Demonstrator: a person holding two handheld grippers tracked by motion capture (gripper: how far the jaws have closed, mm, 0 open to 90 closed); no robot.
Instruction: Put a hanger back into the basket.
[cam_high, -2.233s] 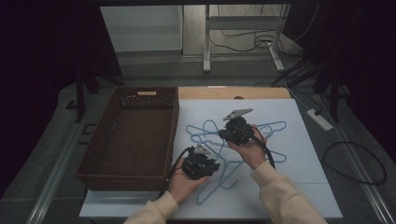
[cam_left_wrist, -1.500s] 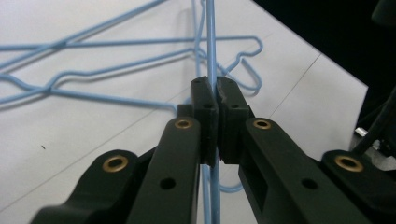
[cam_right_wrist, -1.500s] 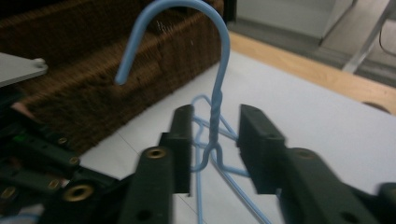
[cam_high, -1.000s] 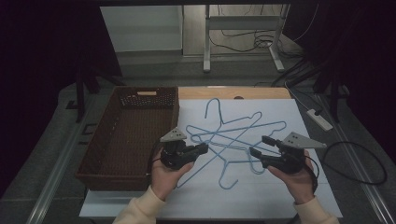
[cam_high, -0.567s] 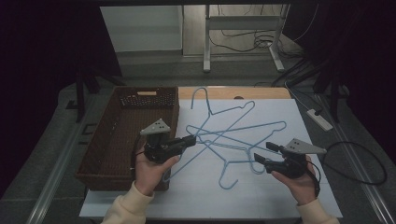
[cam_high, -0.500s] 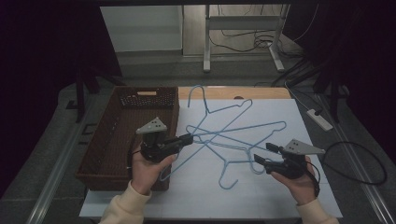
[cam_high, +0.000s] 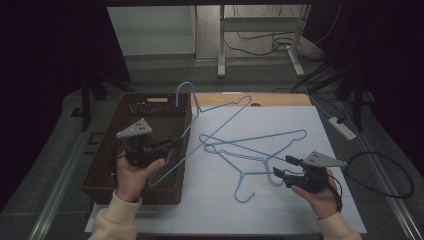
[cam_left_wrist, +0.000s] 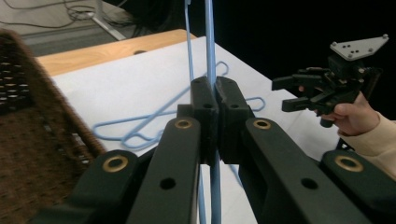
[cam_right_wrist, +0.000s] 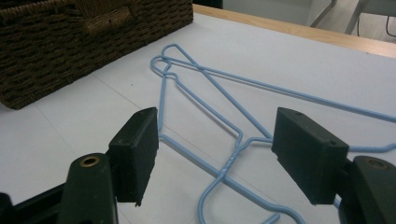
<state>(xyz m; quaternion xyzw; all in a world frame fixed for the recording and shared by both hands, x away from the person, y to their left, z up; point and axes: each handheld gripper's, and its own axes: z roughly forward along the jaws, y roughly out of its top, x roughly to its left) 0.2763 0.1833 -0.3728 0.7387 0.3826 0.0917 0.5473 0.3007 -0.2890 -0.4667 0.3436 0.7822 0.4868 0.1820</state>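
Observation:
My left gripper (cam_high: 174, 143) is shut on a blue wire hanger (cam_high: 225, 123) and holds it in the air, tilted across the right rim of the brown wicker basket (cam_high: 155, 105). In the left gripper view the jaws (cam_left_wrist: 214, 93) are pressed together on the hanger's thin wire (cam_left_wrist: 210, 42). My right gripper (cam_high: 281, 168) hovers low at the table's front right, open, with nothing held. Its pads (cam_right_wrist: 137, 140) stand wide apart above two more blue hangers (cam_right_wrist: 224, 93) that lie crossed on the white sheet (cam_high: 280, 215).
The basket (cam_right_wrist: 70, 37) stands at the table's left with dark woven walls. A bare wooden strip (cam_high: 280, 99) runs along the far edge. A power strip (cam_high: 342, 127) and cables lie on the floor to the right. The right hand's gripper (cam_left_wrist: 322, 88) faces the left one.
Both grippers were together over the hangers. Since then the left one has carried one hanger up and left over the basket's edge; the right one drew back to the front right and sank slightly.

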